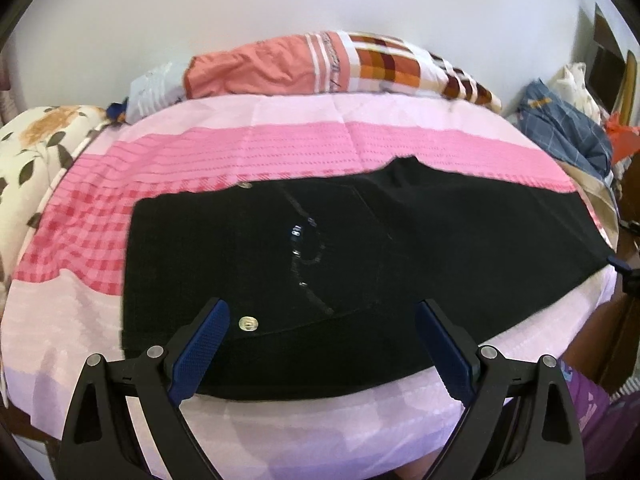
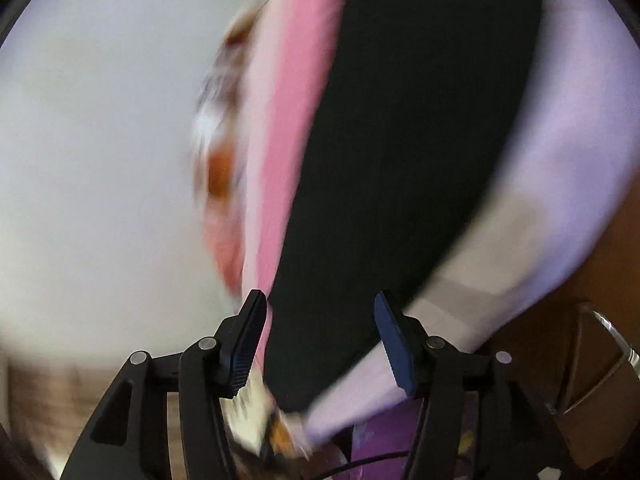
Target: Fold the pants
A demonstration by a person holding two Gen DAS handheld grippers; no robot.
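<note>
Pants (image 1: pixel 360 248) flat on bedsheet (image 1: pixel 280 148)

Pants (image 1: pixel 400 248) flat across bedsheet (image 1: pixel 240 152); pillows (image 1: pixel 320 64) behind, clothes pile (image 1: pixel 568 128) right.

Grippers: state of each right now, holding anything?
Left gripper: open, empty, over the black pants.
Right gripper: open, empty, at the pants' end; view blurred.

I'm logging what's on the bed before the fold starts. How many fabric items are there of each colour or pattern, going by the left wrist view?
Black pants laid flat: 1
Pink striped and checked bedsheet: 1
Salmon and orange plaid bedding roll: 1
Cream floral quilt: 1
Blue checked cloth: 1
Total: 5

Left gripper and right gripper are both open, holding nothing.
</note>
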